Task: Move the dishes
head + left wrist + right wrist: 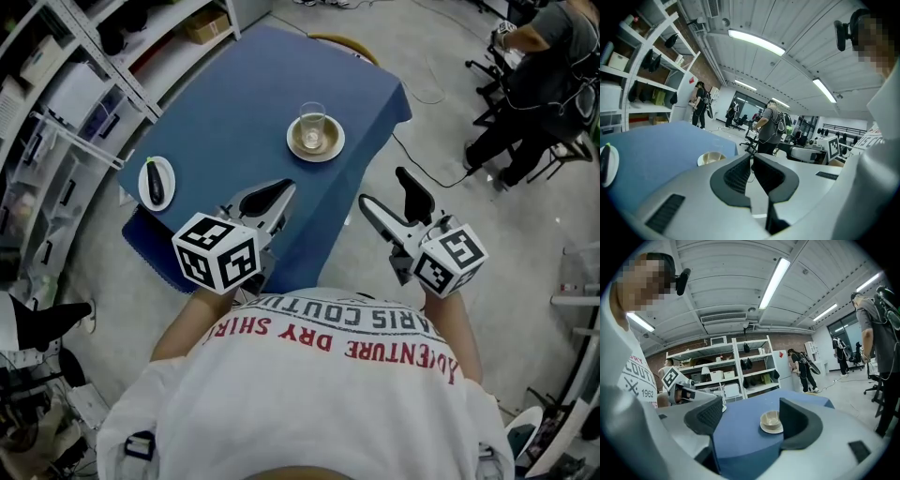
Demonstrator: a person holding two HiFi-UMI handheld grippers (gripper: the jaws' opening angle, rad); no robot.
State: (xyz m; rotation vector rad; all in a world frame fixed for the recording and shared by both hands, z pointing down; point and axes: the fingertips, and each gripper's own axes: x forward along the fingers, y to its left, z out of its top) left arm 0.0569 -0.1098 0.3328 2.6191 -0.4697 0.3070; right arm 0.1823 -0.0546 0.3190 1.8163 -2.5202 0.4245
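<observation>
Lower centre: left gripper (279,192), jaws pressed together, empty; right gripper (384,190), jaws spread, empty, probably readied to grasp. Mid-left: small plate (142,186) bearing aubergine (156,180). Upper centre: saucer (295,145) carrying glass (312,122). Both dishes sit untouched on the blue table (234,112).

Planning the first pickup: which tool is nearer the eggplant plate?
Left. The left tool sits just right of the eggplant plate; the right tool is farther right, beyond it.

Blue table (234,103) bears saucer (298,148) and plate (144,188).
</observation>
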